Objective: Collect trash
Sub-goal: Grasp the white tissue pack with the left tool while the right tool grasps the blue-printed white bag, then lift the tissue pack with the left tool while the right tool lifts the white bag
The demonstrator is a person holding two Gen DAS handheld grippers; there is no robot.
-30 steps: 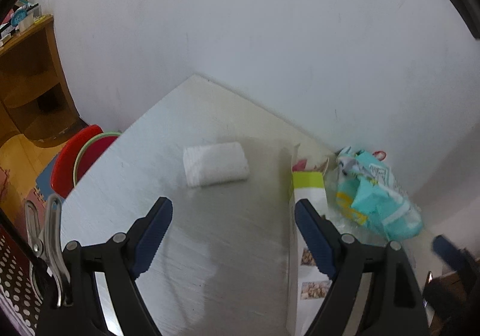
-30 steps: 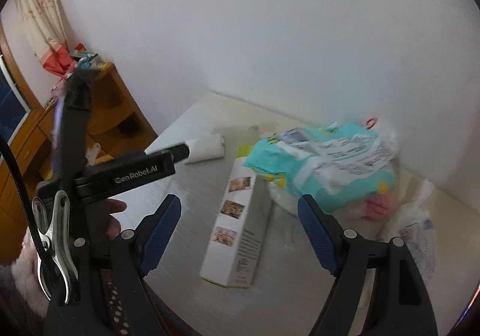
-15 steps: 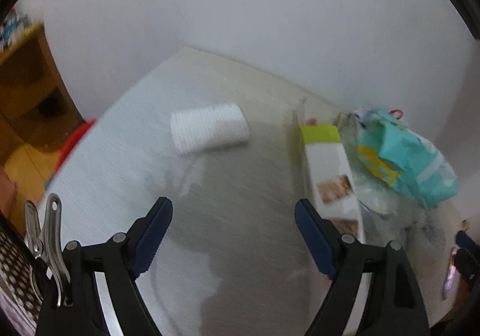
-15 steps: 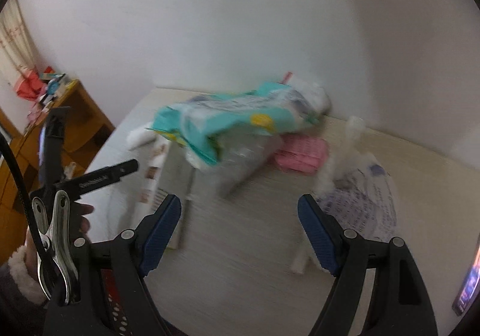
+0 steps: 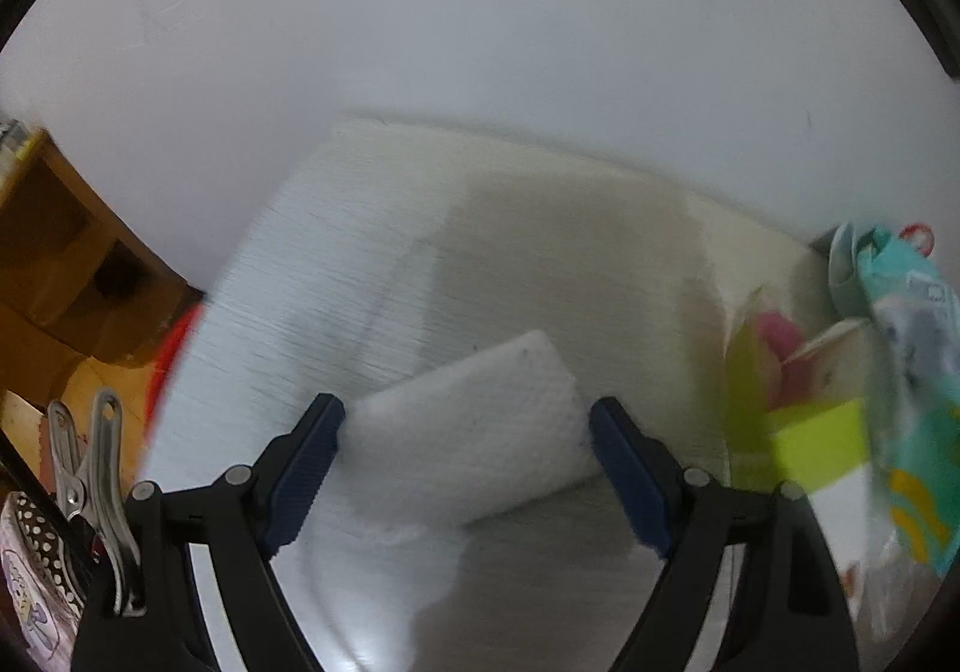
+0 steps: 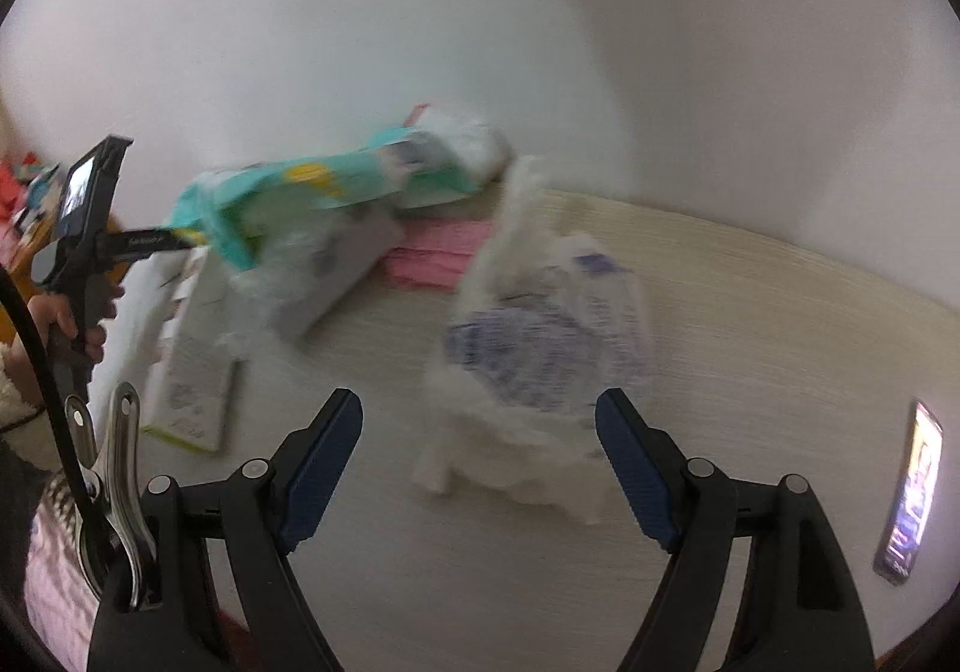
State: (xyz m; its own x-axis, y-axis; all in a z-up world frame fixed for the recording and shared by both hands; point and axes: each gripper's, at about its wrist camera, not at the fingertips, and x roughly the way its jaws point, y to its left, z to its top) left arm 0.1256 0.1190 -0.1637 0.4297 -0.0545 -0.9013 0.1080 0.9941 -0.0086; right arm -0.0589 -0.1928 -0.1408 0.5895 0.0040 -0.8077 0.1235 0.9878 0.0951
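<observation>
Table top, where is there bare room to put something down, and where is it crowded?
Bare: the back of the table, between the white folded tissue and the wall; also the stretch between the crumpled white bag and the phone. Crowded: around the teal packet, the carton and the pink pack.

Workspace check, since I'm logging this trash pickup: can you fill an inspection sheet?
Surface: pale table, against white wall.
Job's things: folded white tissue; crumpled white bag; teal wrapper; white carton.
Clutter: pink cloth; phone.
Grippers: left gripper open, jaws just widening, tissue between them; right gripper open before the bag.
Cables: black cable.
Surroundings: wooden shelf.
</observation>
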